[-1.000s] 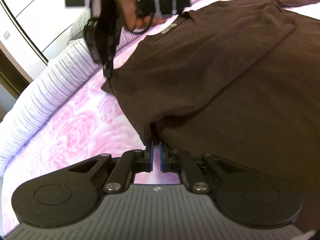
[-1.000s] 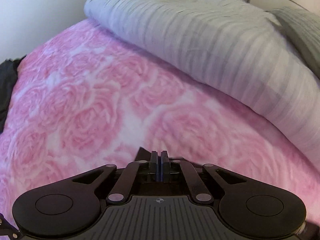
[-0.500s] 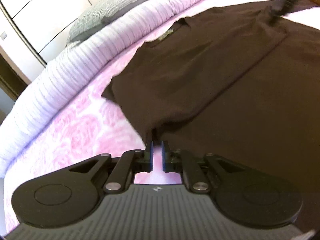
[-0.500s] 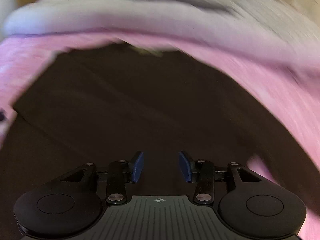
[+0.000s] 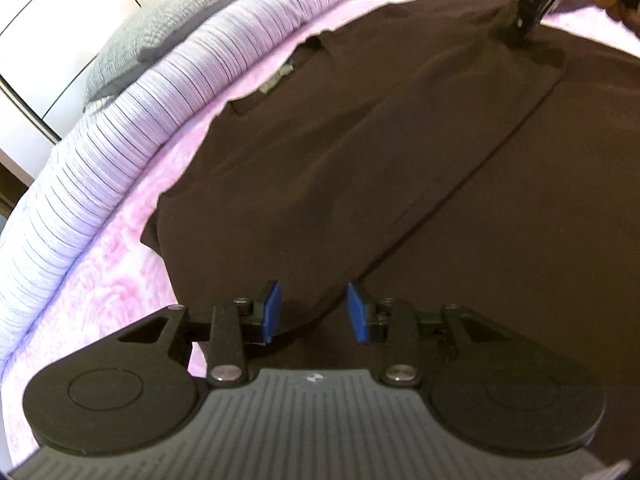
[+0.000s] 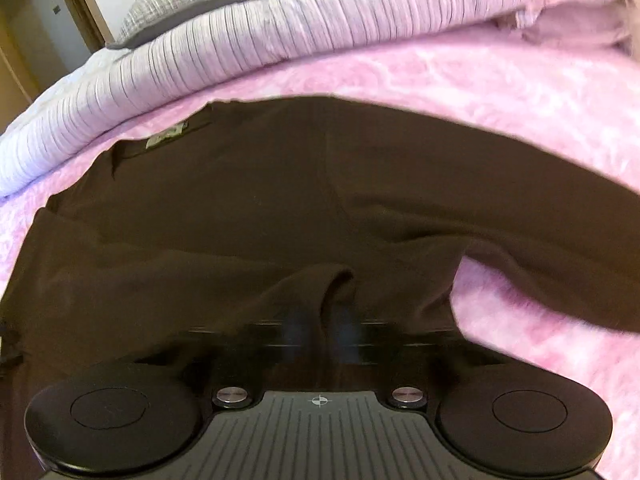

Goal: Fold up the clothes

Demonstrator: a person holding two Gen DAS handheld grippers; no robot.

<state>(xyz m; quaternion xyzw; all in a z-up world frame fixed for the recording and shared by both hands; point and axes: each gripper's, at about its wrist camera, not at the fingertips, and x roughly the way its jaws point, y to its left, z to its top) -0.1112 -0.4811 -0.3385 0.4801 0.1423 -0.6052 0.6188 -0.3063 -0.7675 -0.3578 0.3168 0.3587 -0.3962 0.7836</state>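
The dark brown shirt (image 5: 400,152) lay flat on the pink rose-patterned bedspread (image 5: 92,280). Its collar with the small neck label (image 5: 276,80) pointed away from both grippers, toward the rolled striped duvet (image 5: 120,120), so its long axis ran from the grippers to the duvet. In the left wrist view, one side panel was already folded over the body, and its edge made a diagonal line from near the left gripper (image 5: 314,312) up to the right.

The left gripper's jaws were opening. The folded edge of the shirt lay between the blue pads (image 5: 272,308), but they did not press on it.

Far ahead and to the right of it, the right gripper (image 5: 520,24) came down on a raised bunch of cloth. In the right wrist view its fingers were blurred and nearly together, closed on a ridge of the shirt's fabric.

Behind the duvet, to the left, sat a grey knitted pillow (image 5: 176,36), well apart from both grippers. Nothing stood on the shirt.
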